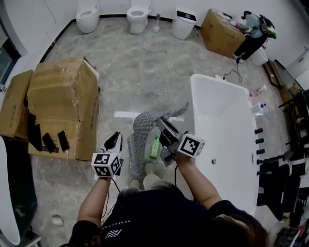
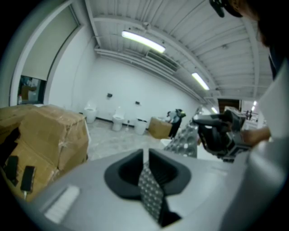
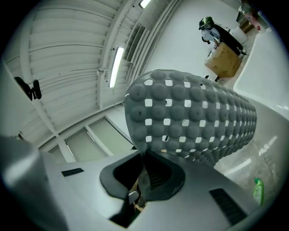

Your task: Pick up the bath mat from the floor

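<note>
The grey bubble-textured bath mat (image 1: 145, 128) hangs off the floor between both grippers, in front of the person. My left gripper (image 1: 116, 141) is shut on one edge of it; in the left gripper view a narrow strip of mat (image 2: 151, 191) runs out from between the closed jaws (image 2: 145, 169). My right gripper (image 1: 163, 126) is shut on the other edge, and the mat (image 3: 194, 117) bulges up and to the right from its jaws (image 3: 143, 164). The left gripper view also shows the right gripper (image 2: 221, 133) off to the right with the mat draped from it.
A white bathtub (image 1: 227, 159) stands just right of the grippers. A green bottle (image 1: 155, 148) stands on the floor below the mat. Large cardboard boxes (image 1: 60, 103) sit to the left. Toilets (image 1: 138, 14) and another box (image 1: 219, 31) line the far wall.
</note>
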A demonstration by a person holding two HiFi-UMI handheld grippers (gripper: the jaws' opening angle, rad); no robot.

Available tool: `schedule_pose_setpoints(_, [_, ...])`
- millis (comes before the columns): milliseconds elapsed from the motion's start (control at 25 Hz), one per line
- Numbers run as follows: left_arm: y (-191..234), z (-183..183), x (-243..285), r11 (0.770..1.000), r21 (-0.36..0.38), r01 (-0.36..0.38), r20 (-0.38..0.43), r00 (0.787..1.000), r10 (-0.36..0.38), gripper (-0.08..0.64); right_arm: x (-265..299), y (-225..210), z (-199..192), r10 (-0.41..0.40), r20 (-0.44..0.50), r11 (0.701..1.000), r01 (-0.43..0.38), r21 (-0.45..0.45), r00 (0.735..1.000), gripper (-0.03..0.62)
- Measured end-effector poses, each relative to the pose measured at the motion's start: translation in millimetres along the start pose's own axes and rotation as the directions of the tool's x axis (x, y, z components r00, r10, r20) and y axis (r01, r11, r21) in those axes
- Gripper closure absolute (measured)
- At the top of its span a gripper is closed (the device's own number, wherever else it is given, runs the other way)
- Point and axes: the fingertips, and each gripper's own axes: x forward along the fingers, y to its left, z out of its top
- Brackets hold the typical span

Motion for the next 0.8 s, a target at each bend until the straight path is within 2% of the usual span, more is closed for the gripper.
schedule_pose_setpoints(280, [-14.6, 19.0, -28.4, 0.999, 0.003, 0.043, 0.042, 0.998, -0.043, 0.518, -8.8, 38.6, -3.9, 0.031, 0.011, 0.998, -0.030, -0.051, 0.999, 0.578])
schedule_pose_setpoints(800, [-25.4, 25.5, -60.9, 0.998, -0.032, 0.048, 0.091, 0.995, -0.045, 0.518, -20.6, 69.1, -11.1, 0.068, 0.019, 0.994, -0.066, -0.089, 0.997, 0.577])
